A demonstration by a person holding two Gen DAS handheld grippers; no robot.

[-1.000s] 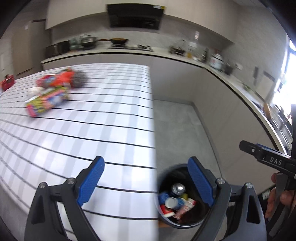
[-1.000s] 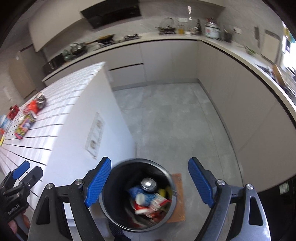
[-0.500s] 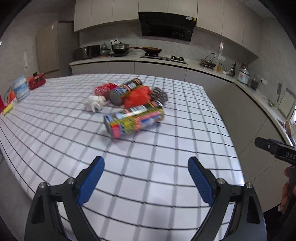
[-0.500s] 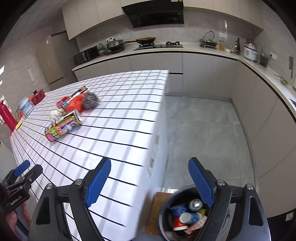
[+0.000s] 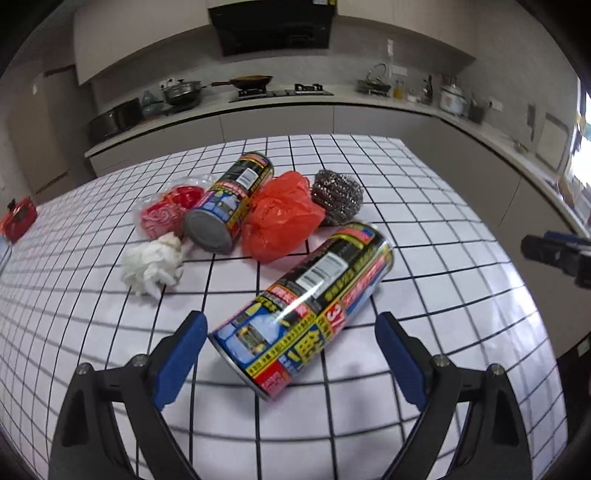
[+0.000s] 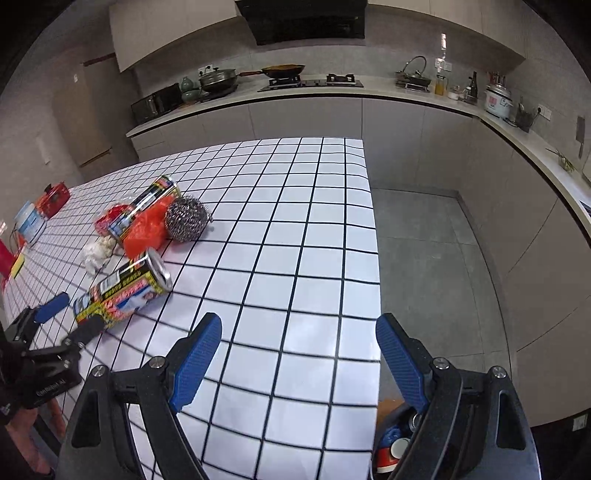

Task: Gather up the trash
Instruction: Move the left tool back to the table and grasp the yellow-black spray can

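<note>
Left gripper (image 5: 288, 354) hangs jaws wide, empty, straddling the near can (image 5: 306, 314) lying on the tiled table (image 5: 443, 258), likely lined up to grab; right gripper (image 6: 299, 358) also gapes empty, right of the can.

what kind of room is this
Most likely a home kitchen. A black range hood hangs over a gas hob with a long-handled wok on it, pale cabinets run under an L-shaped worktop, and a white grid-patterned island table stands in front.
</note>
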